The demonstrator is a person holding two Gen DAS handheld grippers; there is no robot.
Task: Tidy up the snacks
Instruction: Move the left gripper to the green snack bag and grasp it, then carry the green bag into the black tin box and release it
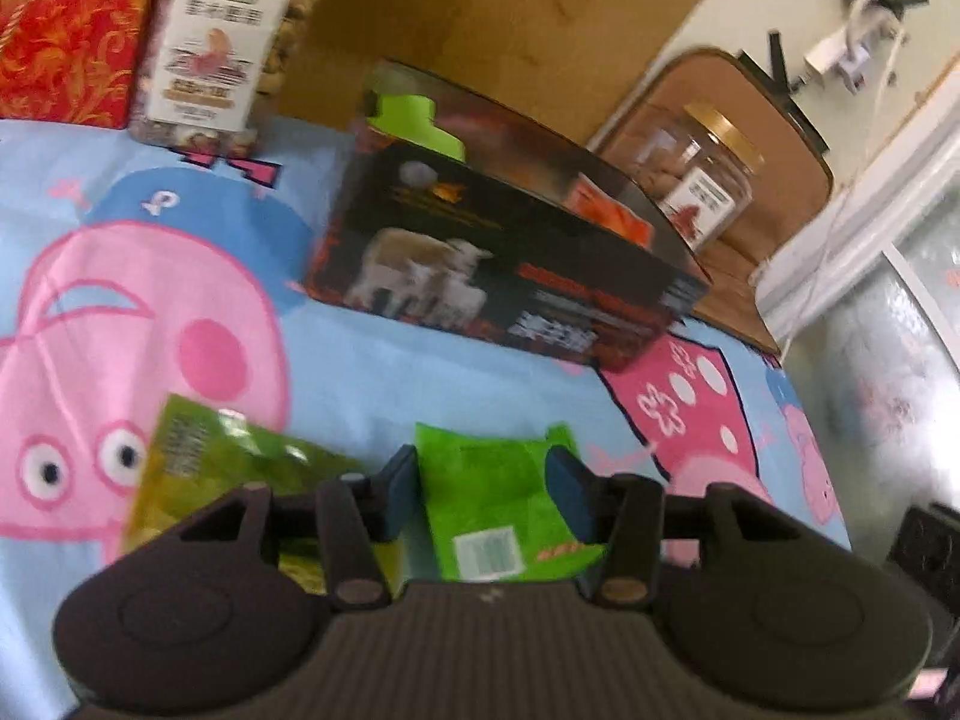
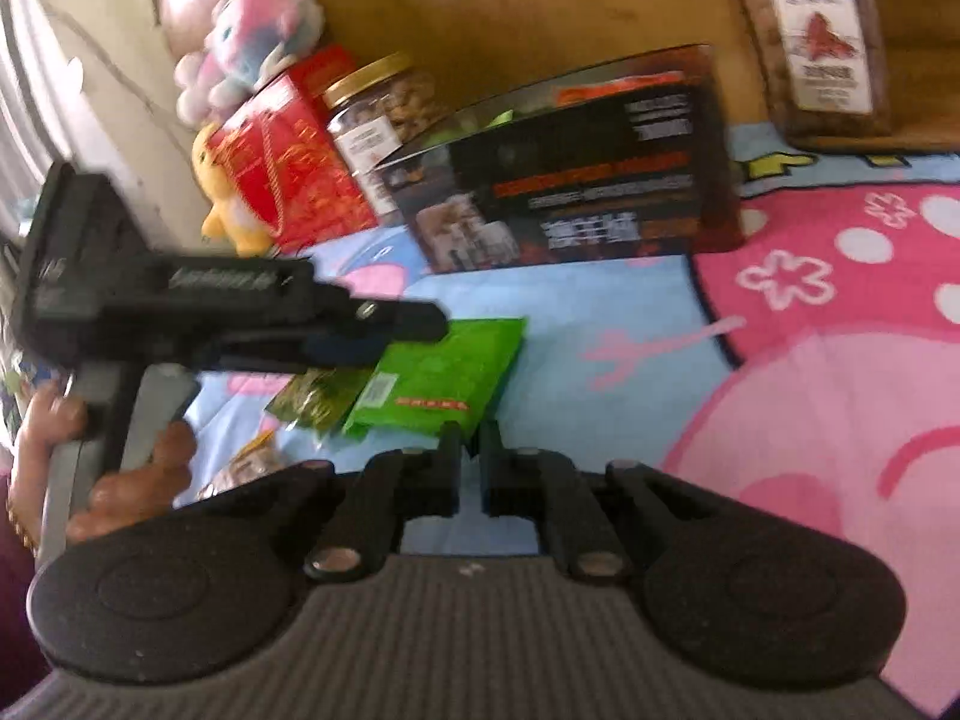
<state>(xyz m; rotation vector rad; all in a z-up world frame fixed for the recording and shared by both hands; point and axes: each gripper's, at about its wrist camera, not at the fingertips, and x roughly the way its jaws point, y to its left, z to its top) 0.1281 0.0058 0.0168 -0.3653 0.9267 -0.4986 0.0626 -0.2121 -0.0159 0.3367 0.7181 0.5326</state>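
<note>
Two green packets (image 1: 498, 504) lie by one box (image 1: 504, 252); left fingers (image 1: 483, 483) parted, right fingers (image 2: 471, 468) closed empty.

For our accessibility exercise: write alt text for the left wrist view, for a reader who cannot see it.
The open left gripper hovers over a bright green snack packet lying on a cartoon-pig blanket, with a darker green packet beside it. Behind stands an open black box holding snacks, flanked by two nut jars.

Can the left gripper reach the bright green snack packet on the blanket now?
Probably yes: the left gripper is open, the bright green snack packet lies flat between its fingers, and nothing covers it.
</note>
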